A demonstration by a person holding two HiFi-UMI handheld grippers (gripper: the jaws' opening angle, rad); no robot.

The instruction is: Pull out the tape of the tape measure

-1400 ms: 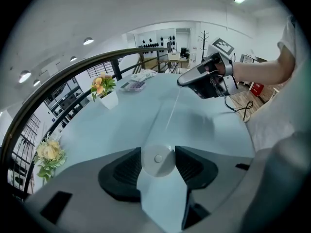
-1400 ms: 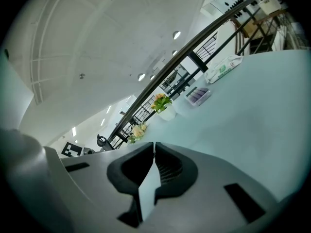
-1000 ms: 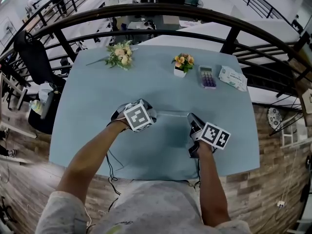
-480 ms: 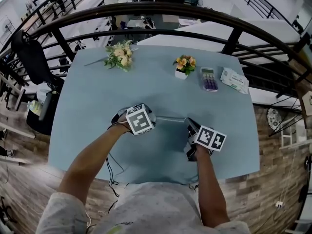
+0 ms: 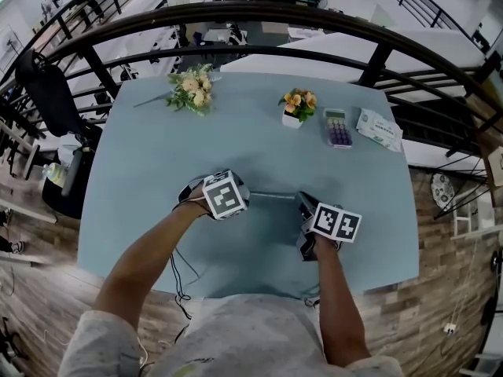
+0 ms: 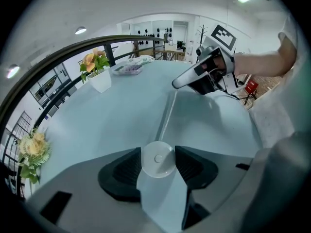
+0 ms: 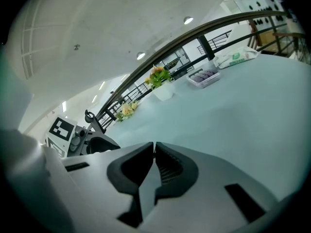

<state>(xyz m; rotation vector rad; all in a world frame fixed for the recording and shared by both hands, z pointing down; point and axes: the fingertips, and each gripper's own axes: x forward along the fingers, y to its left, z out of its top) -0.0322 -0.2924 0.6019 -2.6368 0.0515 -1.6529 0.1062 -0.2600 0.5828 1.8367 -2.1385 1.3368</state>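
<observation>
My left gripper (image 6: 157, 154) points steeply down at the blue table (image 5: 157, 163), its jaws closed on a small round white tape measure (image 6: 157, 161). A thin pale tape (image 6: 167, 115) runs from the case across the table to my right gripper (image 6: 177, 84). In the head view the tape (image 5: 271, 195) spans the short gap between the left gripper (image 5: 238, 192) and the right gripper (image 5: 301, 201). The right gripper (image 7: 154, 148) has its pads pressed together, pinching the tape's end; the tape itself is hidden in its own view.
At the table's far side lie a pale bouquet (image 5: 191, 89), a small potted flower (image 5: 295, 104), a calculator (image 5: 335, 126) and a tissue packet (image 5: 379, 128). A dark curved railing (image 5: 251, 18) runs beyond the table. The near table edge (image 5: 251, 285) is close to the person's body.
The right gripper has sunk a little and drifted slightly toward the left gripper, still pinching the tape. The left gripper has stayed put with the case.
</observation>
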